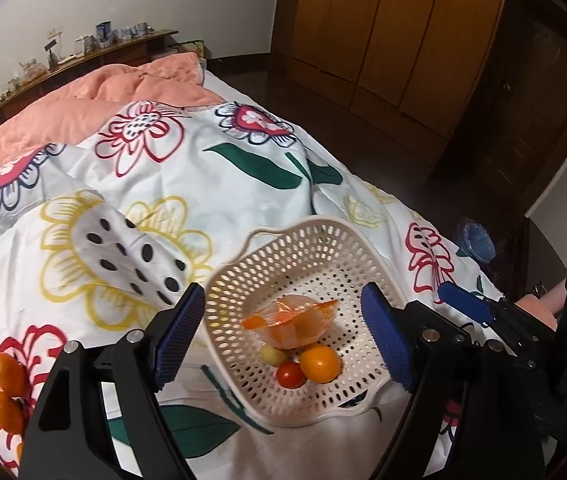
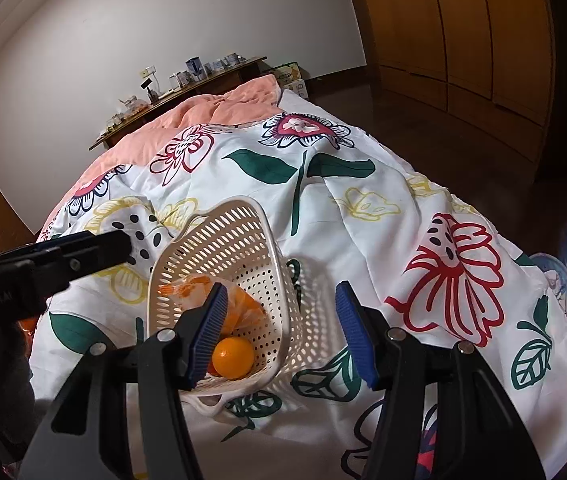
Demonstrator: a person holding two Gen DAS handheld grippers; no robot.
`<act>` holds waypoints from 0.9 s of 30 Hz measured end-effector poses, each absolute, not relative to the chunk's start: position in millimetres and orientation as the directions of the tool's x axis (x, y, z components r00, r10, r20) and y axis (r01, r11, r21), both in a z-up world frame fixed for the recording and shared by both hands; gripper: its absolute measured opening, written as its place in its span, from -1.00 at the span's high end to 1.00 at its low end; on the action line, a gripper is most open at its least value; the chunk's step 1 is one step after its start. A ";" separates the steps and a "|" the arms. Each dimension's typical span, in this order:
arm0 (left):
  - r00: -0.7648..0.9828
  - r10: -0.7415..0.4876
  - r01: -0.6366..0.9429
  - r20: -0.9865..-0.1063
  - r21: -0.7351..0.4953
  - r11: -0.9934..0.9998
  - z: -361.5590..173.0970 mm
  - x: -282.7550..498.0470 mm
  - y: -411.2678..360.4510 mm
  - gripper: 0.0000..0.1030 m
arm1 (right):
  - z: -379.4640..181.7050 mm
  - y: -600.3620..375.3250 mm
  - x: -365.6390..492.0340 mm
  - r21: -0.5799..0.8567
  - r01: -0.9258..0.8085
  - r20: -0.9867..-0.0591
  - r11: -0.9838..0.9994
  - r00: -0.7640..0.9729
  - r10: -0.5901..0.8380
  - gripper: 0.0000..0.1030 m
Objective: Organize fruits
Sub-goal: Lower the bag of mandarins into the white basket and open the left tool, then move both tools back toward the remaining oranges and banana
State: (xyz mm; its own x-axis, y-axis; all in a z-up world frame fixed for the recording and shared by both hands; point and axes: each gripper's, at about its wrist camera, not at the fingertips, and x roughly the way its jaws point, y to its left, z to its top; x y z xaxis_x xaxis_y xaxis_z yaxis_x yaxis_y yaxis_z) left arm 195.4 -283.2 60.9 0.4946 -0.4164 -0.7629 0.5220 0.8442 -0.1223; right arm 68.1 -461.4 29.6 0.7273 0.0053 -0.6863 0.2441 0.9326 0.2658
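A white perforated basket (image 1: 243,272) sits on the flowered bedspread. In it lie a clear bag of orange pieces (image 1: 289,326), an orange (image 1: 320,364), a red tomato (image 1: 290,375) and a small yellowish fruit (image 1: 272,355). My left gripper (image 1: 283,338) hovers over the basket, open, its blue pads clear of the bag on both sides. Two mandarins (image 1: 7,392) rest on the bedspread at the lower left. My right gripper (image 2: 283,338) is open and holds nothing; it stands over the basket's (image 2: 243,248) near right wall. The orange (image 2: 233,357) shows beside its left pad.
A pink quilt (image 1: 83,108) covers the far end of the bed, below a wooden shelf (image 1: 83,64) with small items. The bed's edge drops to a dark floor on the right, where blue objects (image 1: 479,240) lie. A wooden wardrobe (image 1: 383,32) lines the far wall.
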 end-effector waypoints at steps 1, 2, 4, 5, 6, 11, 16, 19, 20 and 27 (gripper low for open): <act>0.498 -0.415 0.518 -0.761 -0.122 0.846 62.0 195.1 -280.4 -0.58 | 29.9 -461.0 68.0 0.266 0.243 -0.686 0.933 0.728 0.006 -0.10; 0.504 -0.410 0.512 -0.760 -0.119 0.851 63.3 194.7 -276.9 -0.58 | 30.2 -460.4 67.9 0.267 0.243 -0.686 0.933 0.728 0.007 -0.10; 0.510 -0.402 0.503 -0.760 -0.115 0.857 64.0 193.6 -271.6 -0.58 | 30.6 -459.1 67.7 0.265 0.240 -0.686 0.934 0.727 0.008 -0.10; 0.512 -0.398 0.497 -0.761 -0.115 0.860 64.4 193.0 -268.5 -0.58 | 30.6 -457.7 68.0 0.264 0.235 -0.688 0.935 0.725 0.012 -0.10; 0.513 -0.395 0.493 -0.762 -0.116 0.862 64.7 192.2 -265.7 -0.58 | 30.3 -455.8 68.2 0.262 0.230 -0.691 0.937 0.723 0.015 -0.10; 0.532 -0.387 0.464 -0.753 -0.122 0.877 71.4 186.7 -243.8 -0.58 | 32.1 -445.9 69.0 0.253 0.206 -0.691 0.945 0.723 0.027 -0.10; 0.558 -0.379 0.427 -0.738 -0.136 0.894 76.3 177.1 -210.3 -0.63 | 36.6 -435.5 67.6 0.253 0.184 -0.686 0.950 0.727 0.041 -0.11; 0.575 -0.358 0.390 -0.736 -0.138 0.910 80.1 172.4 -186.6 -0.63 | 39.7 -428.9 66.6 0.251 0.168 -0.682 0.953 0.730 0.051 -0.11; 0.583 -0.336 0.368 -0.740 -0.128 0.921 80.8 170.5 -177.2 -0.64 | 41.6 -425.4 66.1 0.251 0.159 -0.679 0.955 0.732 0.057 -0.11; 0.618 -0.277 0.256 -0.736 -0.145 0.956 85.0 157.1 -108.5 -0.66 | 51.5 -408.5 64.2 0.258 0.115 -0.670 0.959 0.736 0.092 -0.11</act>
